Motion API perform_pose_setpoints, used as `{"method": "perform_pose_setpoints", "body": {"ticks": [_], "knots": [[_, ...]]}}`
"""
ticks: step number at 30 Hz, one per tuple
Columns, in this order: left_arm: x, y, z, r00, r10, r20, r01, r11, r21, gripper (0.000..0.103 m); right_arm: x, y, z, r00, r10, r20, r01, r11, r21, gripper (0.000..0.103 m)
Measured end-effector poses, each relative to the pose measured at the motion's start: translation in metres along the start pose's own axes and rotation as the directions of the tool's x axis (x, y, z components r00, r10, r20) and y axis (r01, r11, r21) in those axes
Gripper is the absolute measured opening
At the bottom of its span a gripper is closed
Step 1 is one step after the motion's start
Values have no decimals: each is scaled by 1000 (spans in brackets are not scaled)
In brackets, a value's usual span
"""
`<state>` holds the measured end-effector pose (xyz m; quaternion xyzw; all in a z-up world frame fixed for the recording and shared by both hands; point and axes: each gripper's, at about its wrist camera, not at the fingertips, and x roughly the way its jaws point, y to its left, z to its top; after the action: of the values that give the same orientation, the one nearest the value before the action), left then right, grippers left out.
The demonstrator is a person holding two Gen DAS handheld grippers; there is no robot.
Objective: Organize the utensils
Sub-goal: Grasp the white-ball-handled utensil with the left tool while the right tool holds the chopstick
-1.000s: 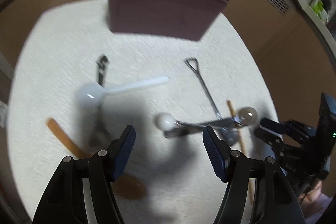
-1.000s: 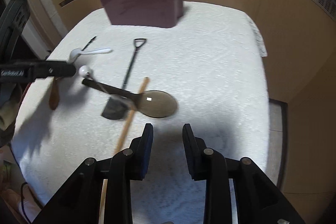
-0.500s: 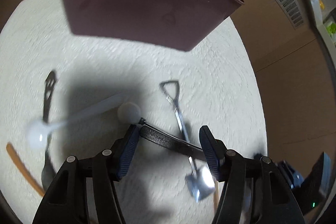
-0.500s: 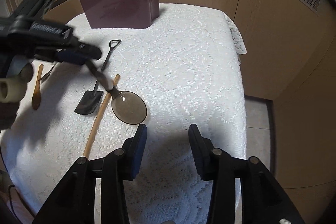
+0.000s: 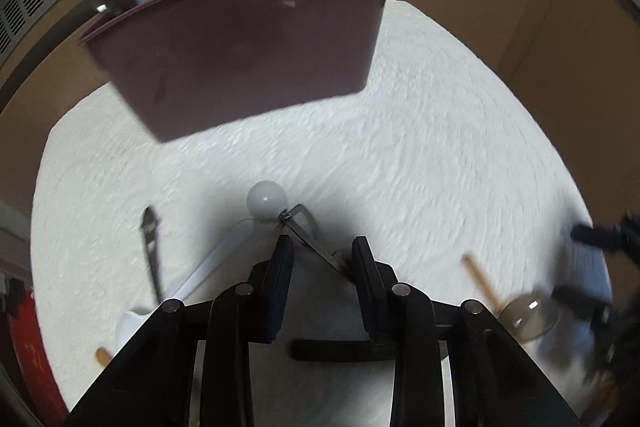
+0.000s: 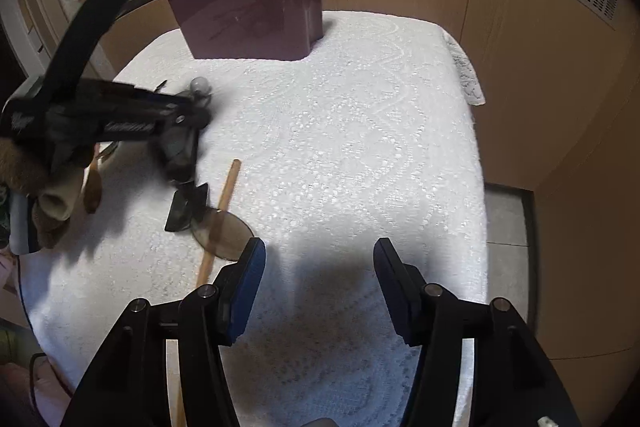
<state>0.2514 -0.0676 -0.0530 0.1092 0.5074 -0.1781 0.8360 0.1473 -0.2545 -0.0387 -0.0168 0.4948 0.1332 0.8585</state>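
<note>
The left gripper, jaws closing, has the ball-tipped spoon's dark handle between its pads in front of the maroon utensil holder; pad contact cannot be confirmed. The right gripper, jaws opening with nothing between them, hovers over the white tablecloth, well in front of the holder. The spoon's translucent bowl lies across a wooden stick, also in front of the holder.

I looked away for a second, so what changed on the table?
The left gripper came down over the ball-ended spoon and its jaws are closing around the handle. The right gripper stayed put, its empty jaws opening. The maroon holder stayed where it was.
</note>
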Motion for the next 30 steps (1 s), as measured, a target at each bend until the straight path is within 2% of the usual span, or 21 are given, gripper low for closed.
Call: {"method": "perform_pose_setpoints", "body": {"ticks": [3, 5, 6, 7, 10, 12, 13, 14, 15, 17, 22, 27, 30], "knots": [[-12, 22, -22, 999, 43, 1, -43, 999, 11, 31, 1, 12, 5, 997, 77, -21, -77, 997, -24, 53], [-17, 38, -32, 997, 74, 4, -74, 997, 1, 31, 4, 24, 8, 993, 112, -41, -114, 992, -55, 42], [-18, 46, -34, 997, 77, 6, -77, 997, -9, 31, 7, 30, 10, 992, 117, -56, -121, 990, -71, 33], [-21, 52, -38, 997, 71, 8, -71, 997, -26, 31, 10, 33, 12, 991, 118, -67, -123, 989, -79, 28], [-32, 66, -47, 998, 52, 22, -50, 995, -86, 32, 25, 46, 19, 991, 93, -96, -101, 991, -83, 28], [-38, 71, -50, 999, 25, 34, -20, 992, -126, 32, 30, 52, 24, 993, 77, -87, -85, 993, -87, 26], [-43, 72, -52, 999, 11, 43, -5, 991, -131, 32, 32, 56, 25, 993, 70, -90, -79, 992, -100, 15], [-47, 70, -52, 999, 2, 55, 4, 993, -118, 32, 33, 59, 27, 995, 45, -88, -55, 992, -115, 8], [-51, 67, -49, 998, 2, 60, 3, 995, -96, 32, 35, 59, 29, 996, 21, -81, -31, 991, -129, 8], [-52, 57, -43, 998, 0, 56, 1, 1000, -27, 32, 37, 52, 35, 995, 38, -90, -48, 992, -115, 6], [-21, 42, -7, 999, -43, -24, 44, 998, 47, 32, 35, 19, 46, 996, 55, -71, -56, 998, -13, 6], [12, 40, 20, 997, -18, -68, 21, 999, 41, 32, 36, 6, 46, 994, 87, -59, -85, 996, 32, 6], [18, 37, 25, 999, -18, -46, 20, 999, 32, 32, 39, 6, 48, 994, 101, -49, -99, 994, 40, 6]]}}
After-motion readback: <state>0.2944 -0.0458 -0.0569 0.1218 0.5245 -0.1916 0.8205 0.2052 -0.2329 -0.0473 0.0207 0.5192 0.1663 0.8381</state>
